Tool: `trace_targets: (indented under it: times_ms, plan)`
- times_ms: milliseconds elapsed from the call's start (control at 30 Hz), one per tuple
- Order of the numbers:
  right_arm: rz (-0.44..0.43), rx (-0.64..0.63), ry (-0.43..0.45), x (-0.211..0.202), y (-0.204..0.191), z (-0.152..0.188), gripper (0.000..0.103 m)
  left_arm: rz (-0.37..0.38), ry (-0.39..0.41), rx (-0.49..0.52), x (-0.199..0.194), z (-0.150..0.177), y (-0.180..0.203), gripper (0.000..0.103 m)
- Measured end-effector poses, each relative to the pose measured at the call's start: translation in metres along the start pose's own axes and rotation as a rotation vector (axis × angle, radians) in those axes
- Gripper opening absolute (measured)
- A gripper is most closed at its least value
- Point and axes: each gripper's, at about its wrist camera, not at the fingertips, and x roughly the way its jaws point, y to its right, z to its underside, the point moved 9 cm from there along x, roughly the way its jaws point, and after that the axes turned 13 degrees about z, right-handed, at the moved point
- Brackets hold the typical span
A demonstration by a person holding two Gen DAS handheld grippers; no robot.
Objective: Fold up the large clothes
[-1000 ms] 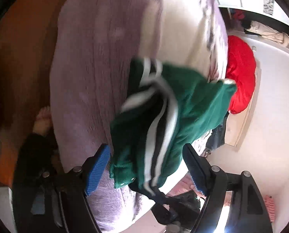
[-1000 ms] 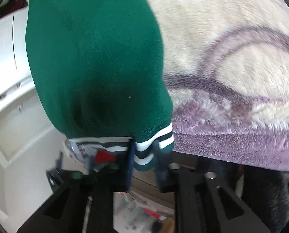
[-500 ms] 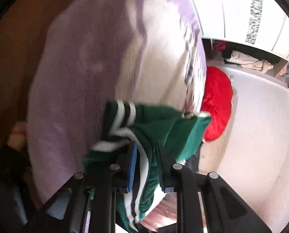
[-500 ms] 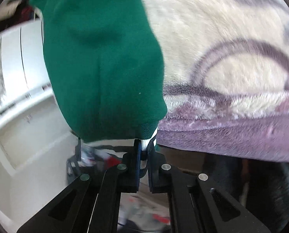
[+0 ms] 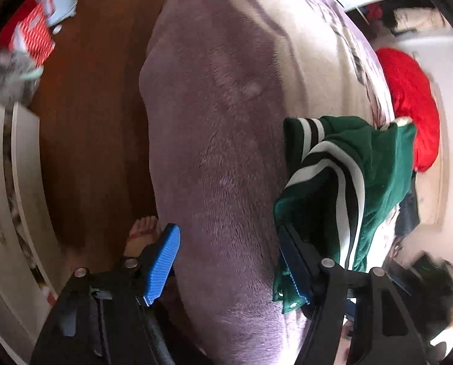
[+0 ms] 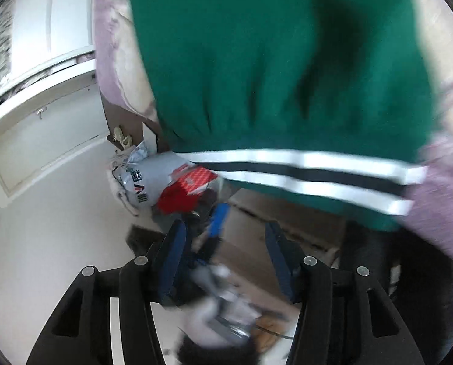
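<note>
While both jaws stand apart after just opening, nothing clamped in either one.

Left gripper: spread wide, blue pads clear of cloth between them; right-hand finger brushing or just beside a fold of the green garment, contact not certain.

Right gripper: parted, empty, only blurred floor clutter visible in the gap; striped hem just above and beyond the fingertips, apart from them.

Green garment: bunched near the edge of the bed, on the purple blanket, hem hanging over the side; white-and-black striped bands along hem and folds.

Red item: beyond the garment, at the far side of the bed.

Person's foot: on the wooden floor beside the bed, behind the left finger.

Handling: likely soft knit, light, limp, prone to sagging and bunching; not fragile, not slippery.

Grip: probably best at the ribbed striped hem or cuffs, thicker and firmer there, one corner per gripper, to spread flat before folding.

Progress: apparently crumpled, fold not yet formed.
</note>
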Motion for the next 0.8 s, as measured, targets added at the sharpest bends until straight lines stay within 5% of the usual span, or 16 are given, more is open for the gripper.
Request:
trace_targets:
  times_ms: [167,200,233,267,533,700,800]
  plan:
    - [-0.124,0.215,0.081,0.043,0.007,-0.016,0.053,0.053,0.020,-0.065,-0.003,0.014,-0.007,0.065]
    - [-0.165,0.244,0.125,0.039,0.007,-0.017,0.044,0.073,0.023,-0.073,-0.003,0.016,-0.005,0.065]
    - [-0.187,0.260,0.173,0.033,0.005,-0.015,0.007,0.084,0.027,-0.078,-0.004,0.016,-0.004,0.065]
    - [-0.191,0.251,0.175,0.030,0.002,-0.012,0.004,0.103,0.031,-0.080,-0.004,0.017,-0.001,0.065]
    - [-0.192,0.133,0.239,-0.017,-0.020,0.021,0.004,0.349,-0.014,-0.179,0.026,0.016,0.039,0.065]
    - [-0.211,0.110,0.252,-0.038,-0.006,0.023,0.003,0.706,-0.030,-0.519,0.058,0.006,0.037,0.065]
    - [-0.210,0.109,0.249,-0.054,0.028,0.032,0.003,0.819,0.008,-0.687,0.073,-0.002,0.025,0.065]
